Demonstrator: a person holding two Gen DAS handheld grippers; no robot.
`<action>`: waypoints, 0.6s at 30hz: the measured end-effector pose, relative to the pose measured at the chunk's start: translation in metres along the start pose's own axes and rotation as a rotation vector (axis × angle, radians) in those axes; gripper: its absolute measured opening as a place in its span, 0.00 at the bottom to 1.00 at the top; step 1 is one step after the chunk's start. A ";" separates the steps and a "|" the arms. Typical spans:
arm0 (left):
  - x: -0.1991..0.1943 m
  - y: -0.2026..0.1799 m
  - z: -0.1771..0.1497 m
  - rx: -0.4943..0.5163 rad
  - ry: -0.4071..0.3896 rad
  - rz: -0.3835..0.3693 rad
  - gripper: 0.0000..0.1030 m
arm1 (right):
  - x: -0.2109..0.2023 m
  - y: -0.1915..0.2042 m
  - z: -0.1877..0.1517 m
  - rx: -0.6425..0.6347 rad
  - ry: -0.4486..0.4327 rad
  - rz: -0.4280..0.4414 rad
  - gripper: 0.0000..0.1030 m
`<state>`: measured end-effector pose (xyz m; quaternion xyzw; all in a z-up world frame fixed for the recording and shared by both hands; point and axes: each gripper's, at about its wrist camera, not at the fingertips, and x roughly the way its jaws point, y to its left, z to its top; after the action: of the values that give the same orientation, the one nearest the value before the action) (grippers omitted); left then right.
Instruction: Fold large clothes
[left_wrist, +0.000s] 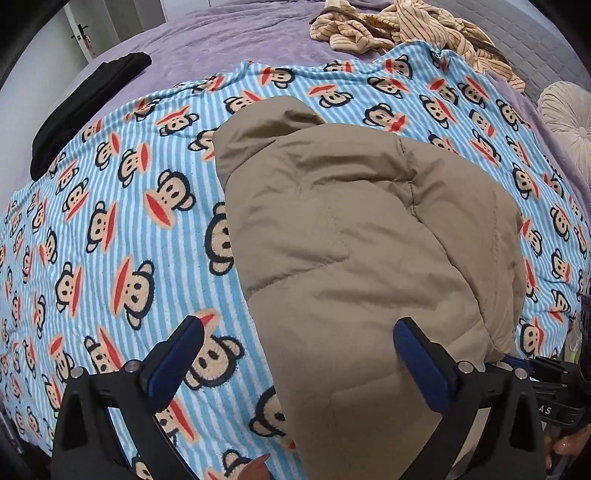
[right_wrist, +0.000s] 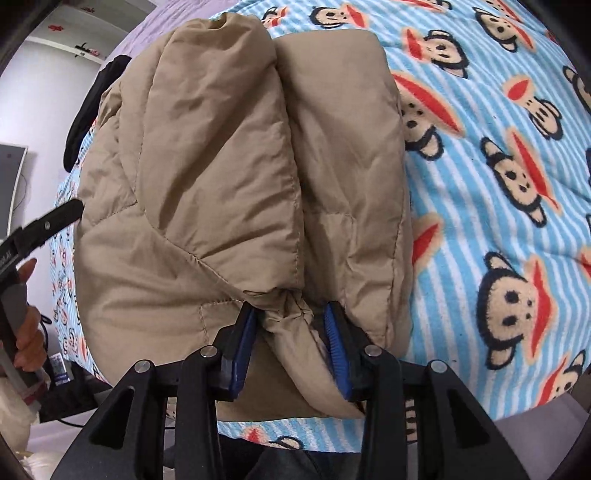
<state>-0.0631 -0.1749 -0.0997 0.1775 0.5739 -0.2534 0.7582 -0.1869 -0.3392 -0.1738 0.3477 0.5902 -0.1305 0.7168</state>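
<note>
Right wrist view shows the right claw (right_wrist: 290, 345) clamped on a bunched edge of the tan jacket (right_wrist: 236, 177), already folded into a bundle ahead on the blanket (right_wrist: 498, 184), while the left claw (left_wrist: 299, 363) gapes empty beside it, final tidying seemingly left.

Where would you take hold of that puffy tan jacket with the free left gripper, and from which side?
Probably the jacket's near left edge, approached from the near end of the bed, low along the monkey blanket. The left gripper hangs open just there, while the right gripper is pinching the near hem. The padding is thick, so a seamed edge should fit between the fingers better than the bulging middle.
</note>
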 end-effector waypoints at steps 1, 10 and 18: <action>-0.002 0.002 -0.001 0.002 -0.002 -0.004 1.00 | 0.002 0.004 -0.002 -0.002 -0.002 -0.010 0.42; -0.009 0.016 -0.012 0.036 -0.011 -0.036 1.00 | -0.001 0.024 -0.014 0.062 -0.069 -0.036 0.80; -0.014 0.027 -0.020 0.045 -0.002 -0.053 1.00 | -0.005 0.043 -0.019 0.088 -0.108 -0.025 0.88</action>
<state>-0.0654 -0.1391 -0.0922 0.1789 0.5716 -0.2864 0.7478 -0.1768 -0.2972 -0.1558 0.3640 0.5489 -0.1840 0.7297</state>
